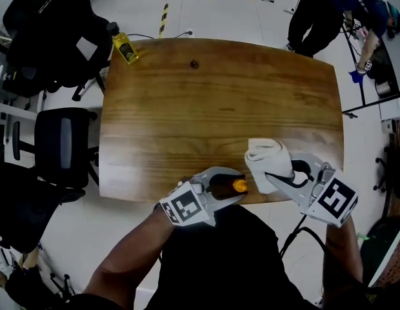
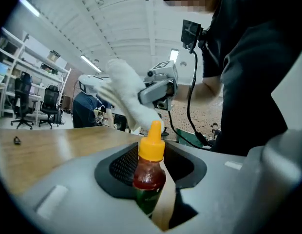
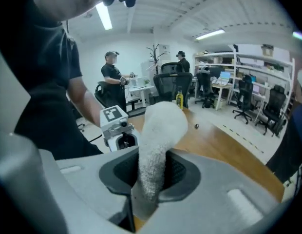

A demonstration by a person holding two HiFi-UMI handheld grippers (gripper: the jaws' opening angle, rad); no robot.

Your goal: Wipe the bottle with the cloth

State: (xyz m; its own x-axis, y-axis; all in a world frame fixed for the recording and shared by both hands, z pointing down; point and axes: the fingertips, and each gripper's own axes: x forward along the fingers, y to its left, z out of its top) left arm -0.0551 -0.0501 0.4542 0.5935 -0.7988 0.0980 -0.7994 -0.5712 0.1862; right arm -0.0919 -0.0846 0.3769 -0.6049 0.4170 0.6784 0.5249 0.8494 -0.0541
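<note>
The left gripper (image 1: 224, 187) holds a small bottle (image 2: 150, 172) between its jaws. Its own view shows red sauce, an orange cap (image 2: 152, 144) and a green label, but the words on the label are too small to read. The head view shows little more than the cap. The right gripper (image 3: 152, 182) pinches a white cloth (image 3: 160, 130), just beside the cap, over the counter's (image 1: 219, 108) near edge. A yellow bottle (image 1: 126, 47) sits at the far left corner.
</note>
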